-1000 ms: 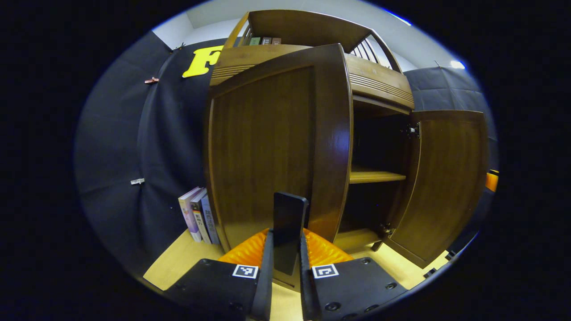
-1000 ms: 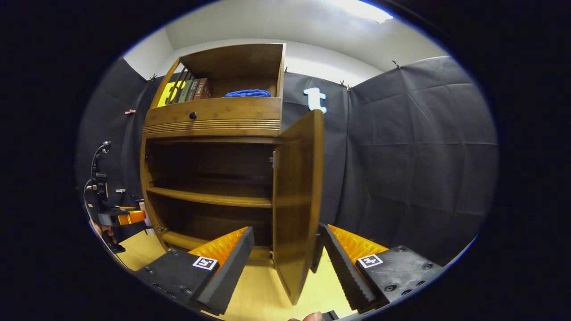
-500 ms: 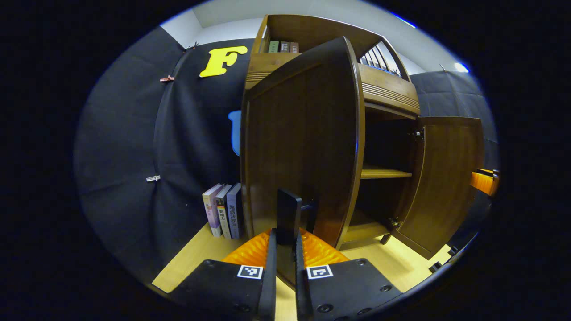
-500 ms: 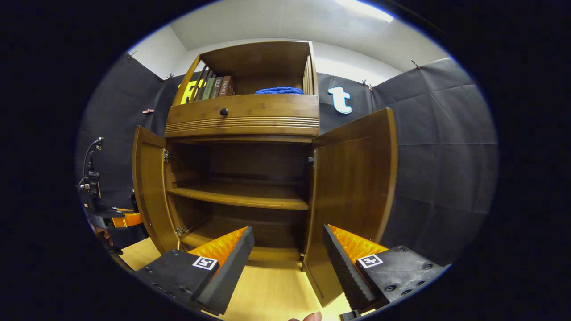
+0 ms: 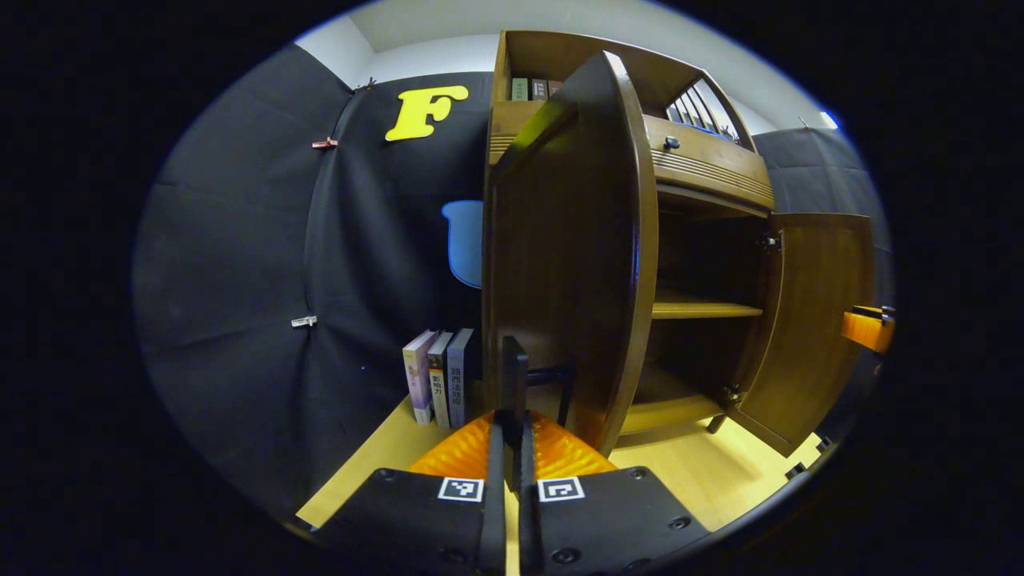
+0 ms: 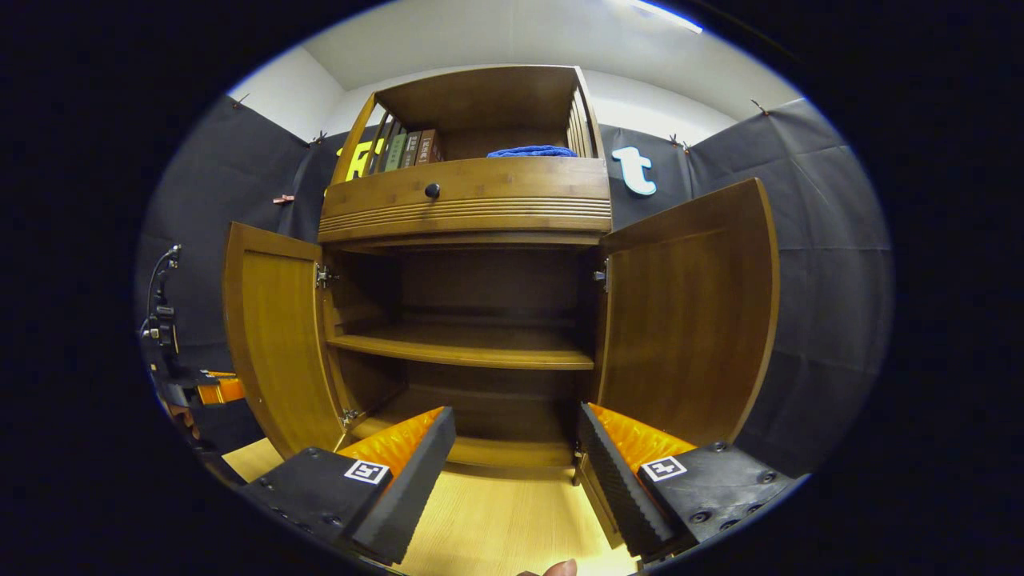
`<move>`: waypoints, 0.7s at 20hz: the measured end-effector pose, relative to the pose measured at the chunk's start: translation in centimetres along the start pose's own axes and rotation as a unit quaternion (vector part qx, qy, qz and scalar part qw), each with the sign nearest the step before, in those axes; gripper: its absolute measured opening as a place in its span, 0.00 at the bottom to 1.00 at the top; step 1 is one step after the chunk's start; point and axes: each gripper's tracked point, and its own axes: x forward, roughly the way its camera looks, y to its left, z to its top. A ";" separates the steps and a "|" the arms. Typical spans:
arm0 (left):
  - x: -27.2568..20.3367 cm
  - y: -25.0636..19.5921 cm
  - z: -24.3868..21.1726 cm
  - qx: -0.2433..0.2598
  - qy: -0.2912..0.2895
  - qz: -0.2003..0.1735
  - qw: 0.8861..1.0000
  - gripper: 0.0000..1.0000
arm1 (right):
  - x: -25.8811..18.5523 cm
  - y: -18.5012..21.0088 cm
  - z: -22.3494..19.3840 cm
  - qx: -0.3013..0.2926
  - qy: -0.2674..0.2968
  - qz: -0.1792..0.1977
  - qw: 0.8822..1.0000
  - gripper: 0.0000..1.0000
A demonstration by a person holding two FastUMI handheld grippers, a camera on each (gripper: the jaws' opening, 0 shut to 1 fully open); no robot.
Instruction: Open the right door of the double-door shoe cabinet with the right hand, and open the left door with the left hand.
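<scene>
The wooden shoe cabinet (image 6: 468,208) stands with both doors swung out. In the left gripper view the left door (image 5: 572,256) is seen nearly edge-on, and my left gripper (image 5: 509,436) is shut on its dark upright handle (image 5: 512,372). The right door (image 5: 816,320) hangs open farther right. In the right gripper view my right gripper (image 6: 516,472) is open and holds nothing, low in front of the cabinet's opening. There the left door (image 6: 272,344) and the right door (image 6: 688,312) flank the inner shelf (image 6: 464,352). The left gripper (image 6: 212,390) shows small at the far left.
Three books (image 5: 436,376) stand on the wooden floor (image 6: 496,520) beside the cabinet's left side. Above the doors is a drawer with a dark knob (image 6: 432,190). The top shelf holds books (image 6: 404,150) and a blue cloth (image 6: 532,150).
The left door has swung farther open with my left gripper on its handle. My right gripper has come off the right door's edge and now faces the cabinet's opening.
</scene>
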 end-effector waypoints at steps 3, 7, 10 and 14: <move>-0.1 1.5 0.0 -0.001 0.000 -0.004 1.000 0.09 | 0.3 0.5 -0.2 0.002 0.005 0.007 1.000 0.98; 0.0 3.7 -0.1 -0.001 0.000 0.002 1.000 0.08 | 0.5 1.2 -0.3 0.003 0.005 0.013 1.000 0.98; 0.1 4.9 -0.2 -0.007 -0.003 -0.004 1.000 0.08 | 0.6 1.4 -0.5 0.002 0.006 0.015 1.000 0.98; 0.1 5.3 -0.1 -0.016 -0.013 -0.014 1.000 0.08 | 0.9 1.2 -0.4 0.004 0.005 0.013 1.000 0.98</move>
